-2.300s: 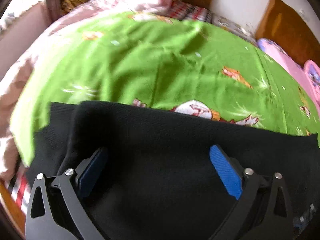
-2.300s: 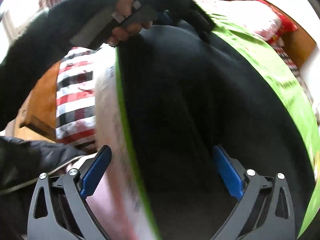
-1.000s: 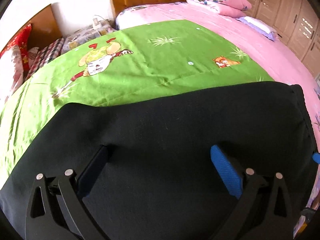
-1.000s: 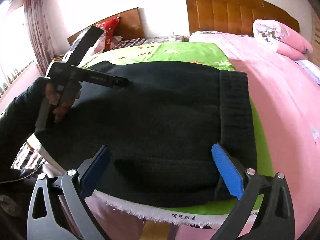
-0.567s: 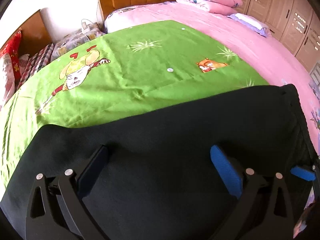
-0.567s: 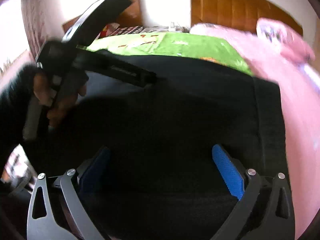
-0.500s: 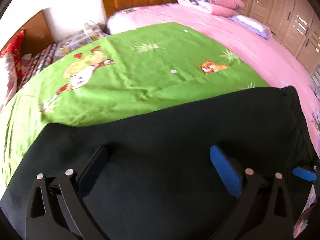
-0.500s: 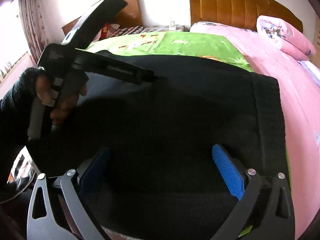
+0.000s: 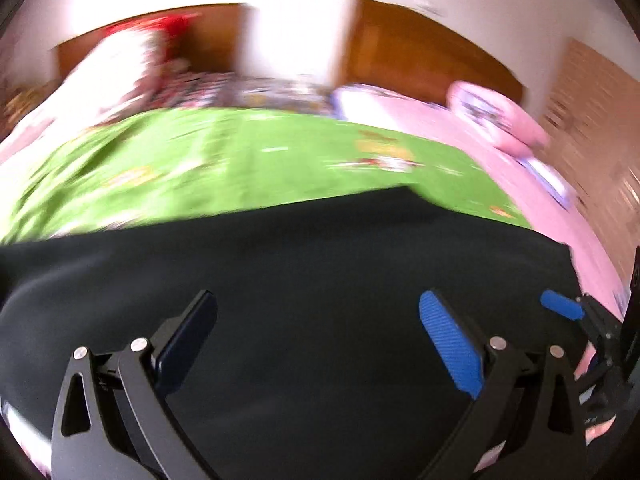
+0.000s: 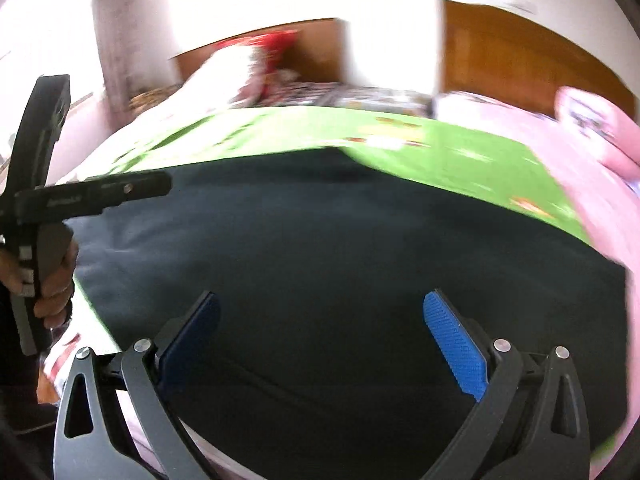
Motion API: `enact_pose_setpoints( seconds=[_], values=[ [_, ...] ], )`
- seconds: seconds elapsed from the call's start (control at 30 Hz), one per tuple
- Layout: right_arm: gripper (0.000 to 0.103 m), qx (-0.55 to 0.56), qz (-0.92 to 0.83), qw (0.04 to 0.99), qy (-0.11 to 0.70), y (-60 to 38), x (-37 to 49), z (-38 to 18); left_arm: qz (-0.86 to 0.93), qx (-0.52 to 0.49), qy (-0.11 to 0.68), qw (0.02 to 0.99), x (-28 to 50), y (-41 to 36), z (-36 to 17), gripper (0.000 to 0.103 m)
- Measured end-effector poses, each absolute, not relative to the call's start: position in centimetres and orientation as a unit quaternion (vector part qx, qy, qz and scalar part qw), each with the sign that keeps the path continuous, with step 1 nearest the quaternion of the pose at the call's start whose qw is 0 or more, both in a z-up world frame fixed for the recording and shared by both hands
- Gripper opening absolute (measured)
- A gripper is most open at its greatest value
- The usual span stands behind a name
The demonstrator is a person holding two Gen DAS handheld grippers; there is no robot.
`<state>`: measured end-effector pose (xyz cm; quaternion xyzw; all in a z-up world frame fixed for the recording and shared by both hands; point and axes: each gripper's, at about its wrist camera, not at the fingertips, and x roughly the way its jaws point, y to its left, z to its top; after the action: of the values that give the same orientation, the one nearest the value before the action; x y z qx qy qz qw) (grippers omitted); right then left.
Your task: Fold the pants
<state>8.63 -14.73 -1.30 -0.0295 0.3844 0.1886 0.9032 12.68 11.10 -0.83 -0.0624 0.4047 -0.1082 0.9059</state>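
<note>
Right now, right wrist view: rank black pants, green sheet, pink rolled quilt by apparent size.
1. black pants, filling most of the frame, though nearest the camera.
2. green sheet, partly covered by the pants.
3. pink rolled quilt, smallest, far off and blurred.

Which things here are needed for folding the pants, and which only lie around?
For the job:
- black pants, spread on the green sheet
- left tongs, open
- right tongs, open

Only lying around:
- pink bedding
- red-and-white pillow
- wooden headboard
</note>
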Motion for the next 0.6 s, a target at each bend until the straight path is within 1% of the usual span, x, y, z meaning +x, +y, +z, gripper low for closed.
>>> enact_pose_setpoints(
  seconds=[0.07,0.13,0.23,0.3,0.37,0.4,0.47,0.6],
  values=[
    [0.099,-0.052,0.236,0.894,0.378,-10.1,9.6,-1.0,-0.052,-0.081,0.417,0.904,11.3,16.1,-1.7,0.101],
    [0.099,-0.075,0.266,0.887,0.370,-6.2,9.8,-0.8,-0.029,-0.099,0.426,0.899,10.4,19.4,-2.4,0.101],
    [0.099,-0.133,0.265,0.869,0.395,-1.4,11.2,-2.0,-0.005,-0.107,0.440,0.892,9.4,22.5,-3.7,0.101],
    [0.099,-0.160,0.250,0.856,0.424,-0.3,11.8,-3.7,-0.016,-0.084,0.428,0.900,8.5,22.3,-3.8,0.101],
    [0.099,-0.123,0.257,0.852,0.439,-1.4,11.9,-4.2,-0.003,-0.043,0.430,0.902,8.2,21.2,-4.1,0.101],
    [0.099,-0.093,0.266,0.841,0.462,-2.5,12.1,-4.5,0.010,-0.014,0.429,0.903,8.2,20.4,-4.5,0.101],
    [0.099,-0.083,0.270,0.837,0.469,-3.7,11.3,-4.7,0.033,0.024,0.420,0.907,8.0,19.1,-5.3,0.102],
    [0.099,-0.081,0.263,0.838,0.471,-5.4,8.3,-4.7,0.043,0.022,0.403,0.914,7.7,19.1,-5.5,0.102]
  ],
)
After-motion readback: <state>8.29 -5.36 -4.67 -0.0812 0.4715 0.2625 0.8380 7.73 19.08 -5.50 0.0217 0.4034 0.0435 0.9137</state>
